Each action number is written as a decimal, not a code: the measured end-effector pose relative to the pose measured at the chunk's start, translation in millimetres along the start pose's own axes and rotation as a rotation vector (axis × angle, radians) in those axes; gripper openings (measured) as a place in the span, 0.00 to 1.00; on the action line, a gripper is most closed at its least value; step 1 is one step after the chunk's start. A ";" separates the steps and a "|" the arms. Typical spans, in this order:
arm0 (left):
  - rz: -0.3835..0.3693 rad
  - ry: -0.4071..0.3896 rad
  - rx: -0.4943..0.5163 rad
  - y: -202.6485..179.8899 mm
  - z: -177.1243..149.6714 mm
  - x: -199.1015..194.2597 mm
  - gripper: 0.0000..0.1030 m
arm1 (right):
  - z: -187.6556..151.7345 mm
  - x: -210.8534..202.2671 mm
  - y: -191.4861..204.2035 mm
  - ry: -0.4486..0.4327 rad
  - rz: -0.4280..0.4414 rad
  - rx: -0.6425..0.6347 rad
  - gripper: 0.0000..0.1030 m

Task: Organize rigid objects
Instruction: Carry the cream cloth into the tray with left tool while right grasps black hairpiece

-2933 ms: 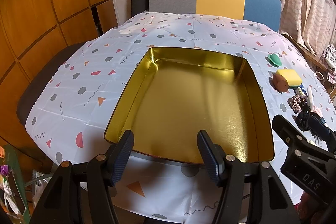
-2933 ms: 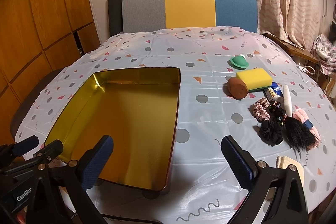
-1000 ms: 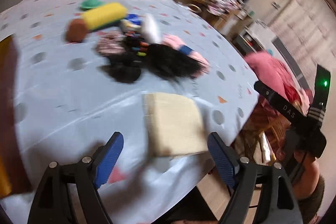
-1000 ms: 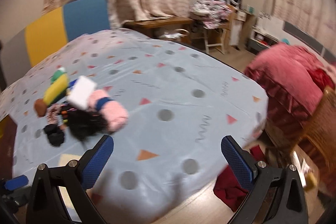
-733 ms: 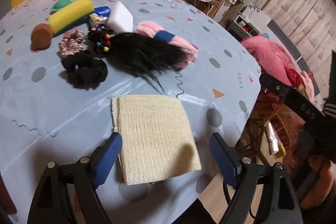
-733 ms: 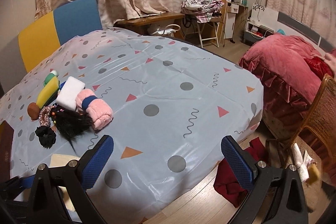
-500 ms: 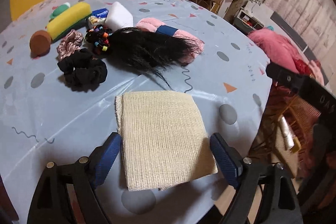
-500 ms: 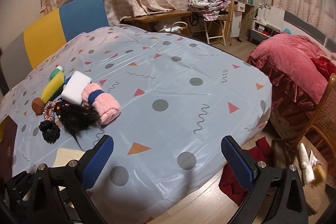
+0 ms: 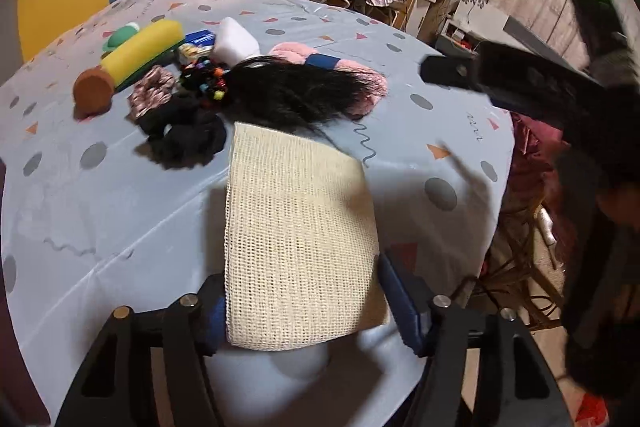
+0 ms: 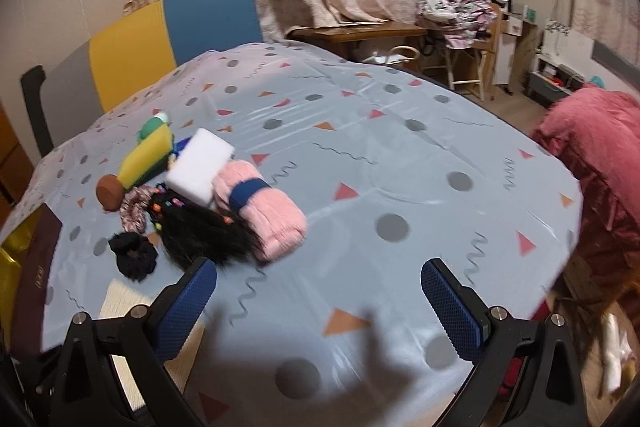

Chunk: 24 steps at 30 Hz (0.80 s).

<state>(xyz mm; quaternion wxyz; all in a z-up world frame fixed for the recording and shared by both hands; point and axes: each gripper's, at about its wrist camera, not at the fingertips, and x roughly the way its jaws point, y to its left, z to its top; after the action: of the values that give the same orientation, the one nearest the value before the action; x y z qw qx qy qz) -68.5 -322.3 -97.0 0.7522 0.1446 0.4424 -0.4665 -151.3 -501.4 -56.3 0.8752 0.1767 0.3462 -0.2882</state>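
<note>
A folded cream mesh cloth [image 9: 298, 239] lies on the patterned tablecloth [image 9: 100, 211]. My left gripper [image 9: 306, 311] is open, one finger on each side of the cloth's near end; whether the pads touch it I cannot tell. Beyond lie black scrunchies [image 9: 184, 135], a black hairpiece [image 9: 288, 91], a pink rolled towel [image 9: 360, 75], a white block [image 9: 236, 39], a yellow sponge [image 9: 142, 49] and a brown round object [image 9: 92, 93]. My right gripper [image 10: 320, 307] is open and empty over bare tablecloth, to the right of the hairpiece [image 10: 200, 231] and towel [image 10: 264, 207].
The gold tin tray [image 10: 10, 267] shows at the far left edge of the right wrist view. The table edge [image 10: 560, 267] drops off on the right, with a red-covered seat [image 10: 600, 147] and cluttered furniture [image 10: 460, 27] beyond. The right gripper's body [image 9: 540, 87] shows in the left wrist view.
Both grippers swung right from the tin tray to the pile of objects. My left gripper moved forward until its fingers straddle the cream cloth. My right gripper came closer to the towel.
</note>
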 end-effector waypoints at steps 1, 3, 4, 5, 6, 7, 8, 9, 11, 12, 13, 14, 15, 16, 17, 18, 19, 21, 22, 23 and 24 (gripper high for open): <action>-0.005 -0.003 -0.011 3.7 -2.3 -3.0 0.60 | 3.8 1.4 1.1 -0.001 0.010 0.000 1.00; -0.008 -0.012 -0.035 11.5 -7.6 -10.4 0.56 | 12.3 2.2 7.3 -0.015 0.045 -0.002 1.00; -0.008 -0.015 -0.048 15.8 -10.2 -14.1 0.54 | 16.8 3.0 13.2 -0.020 0.076 -0.007 1.00; -0.008 -0.020 -0.060 19.2 -12.7 -17.6 0.54 | 18.7 3.8 18.0 -0.022 0.094 -0.012 1.00; -0.009 -0.027 -0.072 24.0 -15.9 -22.5 0.50 | 20.8 5.6 26.3 -0.024 0.119 -0.027 1.00; -0.008 -0.032 -0.082 27.5 -18.2 -26.0 0.49 | 21.8 7.6 33.7 -0.023 0.135 -0.042 1.00; -0.003 -0.038 -0.094 31.8 -20.8 -30.2 0.49 | 22.9 12.3 44.9 -0.014 0.151 -0.067 1.00; 0.001 -0.041 -0.103 36.1 -21.9 -33.2 0.47 | 22.9 16.0 53.0 -0.006 0.158 -0.089 0.99; 0.000 -0.049 -0.125 43.2 -26.7 -39.1 0.45 | 24.1 26.6 72.0 0.008 0.176 -0.138 0.94; 0.001 -0.052 -0.135 46.8 -29.0 -42.2 0.44 | 25.2 34.0 81.1 0.018 0.182 -0.162 0.90; 0.002 -0.054 -0.142 49.7 -30.6 -44.9 0.43 | 26.6 43.5 90.9 0.035 0.183 -0.188 0.89; 0.006 -0.059 -0.150 52.9 -33.2 -48.8 0.43 | 27.9 51.4 97.3 0.050 0.179 -0.208 0.84; 0.008 -0.062 -0.154 55.0 -35.1 -51.8 0.41 | 28.5 59.3 103.2 0.063 0.176 -0.230 0.79; 0.009 -0.068 -0.163 58.2 -37.5 -55.9 0.40 | 28.9 69.8 111.3 0.082 0.169 -0.259 0.77; 0.009 -0.072 -0.169 61.4 -38.4 -58.5 0.39 | 28.9 77.4 116.2 0.097 0.162 -0.279 0.76; 0.008 -0.079 -0.177 64.4 -40.4 -62.3 0.39 | 28.8 87.0 121.1 0.118 0.155 -0.301 0.75; 0.006 -0.087 -0.184 67.0 -42.4 -66.0 0.39 | 27.8 98.3 125.8 0.148 0.148 -0.318 0.74; 0.003 -0.103 -0.198 72.2 -47.9 -73.8 0.39 | 26.6 114.5 129.0 0.199 0.159 -0.316 0.73; 0.002 -0.109 -0.203 74.4 -49.3 -76.6 0.39 | 25.9 121.4 130.2 0.221 0.177 -0.303 0.73; 0.001 -0.116 -0.208 76.3 -51.2 -80.0 0.39 | 24.4 125.0 129.4 0.230 0.182 -0.298 0.73; -0.004 -0.124 -0.217 79.0 -52.5 -83.8 0.39 | 23.3 128.4 131.0 0.231 0.172 -0.305 0.70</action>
<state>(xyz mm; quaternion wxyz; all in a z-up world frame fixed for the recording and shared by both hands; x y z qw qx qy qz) -45.4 -199.9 -75.1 0.7885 0.0322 0.4430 -0.4254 18.8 -461.3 -116.5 0.8676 0.1031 0.4675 -0.1345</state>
